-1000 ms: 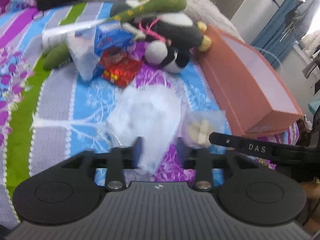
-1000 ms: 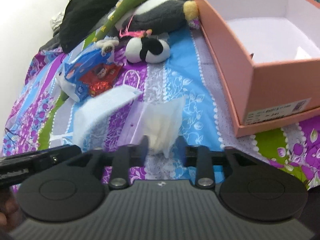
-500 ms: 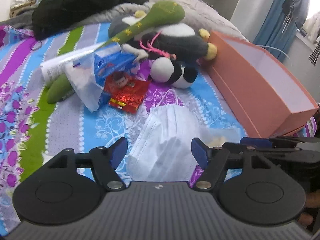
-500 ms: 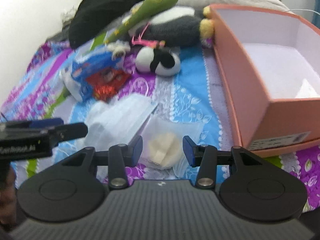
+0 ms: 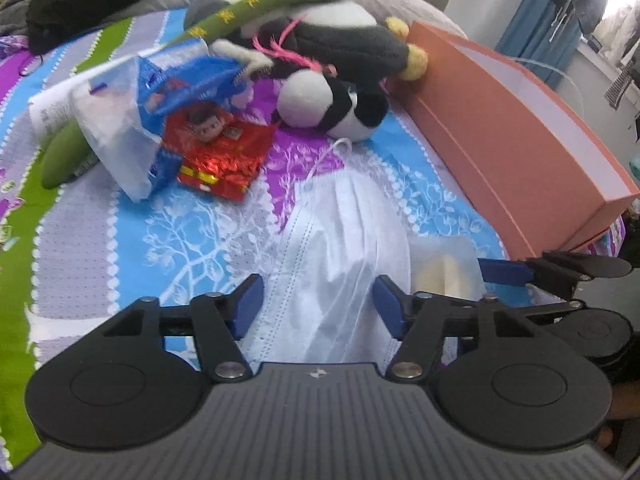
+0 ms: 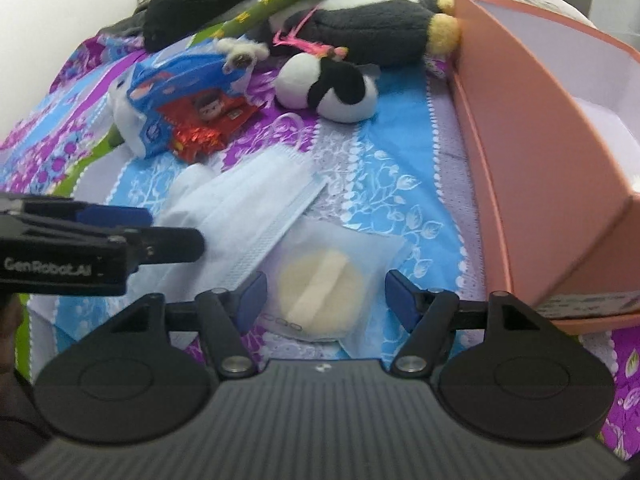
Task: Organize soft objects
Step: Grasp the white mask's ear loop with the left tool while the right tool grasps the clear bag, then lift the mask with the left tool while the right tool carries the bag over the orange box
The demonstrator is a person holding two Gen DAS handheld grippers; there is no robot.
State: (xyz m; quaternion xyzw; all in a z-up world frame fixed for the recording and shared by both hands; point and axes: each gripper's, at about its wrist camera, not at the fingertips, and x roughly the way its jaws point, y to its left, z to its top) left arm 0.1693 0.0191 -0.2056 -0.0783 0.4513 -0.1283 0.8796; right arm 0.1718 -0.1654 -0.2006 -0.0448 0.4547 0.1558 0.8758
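Observation:
A white face mask (image 5: pixel 344 248) lies flat on the patterned bedspread; it also shows in the right wrist view (image 6: pixel 244 208). My left gripper (image 5: pixel 318 306) is open, its jaws either side of the mask's near end. A clear packet with a round cream puff (image 6: pixel 324 280) lies beside the mask, seen too in the left wrist view (image 5: pixel 444 268). My right gripper (image 6: pixel 322 298) is open with the packet between its jaws. Both grippers are empty.
An open salmon box (image 6: pixel 532 152) stands at the right, also in the left wrist view (image 5: pixel 516 140). Further back lie a black-and-white plush (image 6: pixel 332 88), a green plush (image 5: pixel 280 0), a blue tissue pack (image 5: pixel 160 120) and a red snack packet (image 5: pixel 224 156).
Both grippers have opened and let go: the left released the face mask and the right released the puff packet. Both items now lie on the bedspread.

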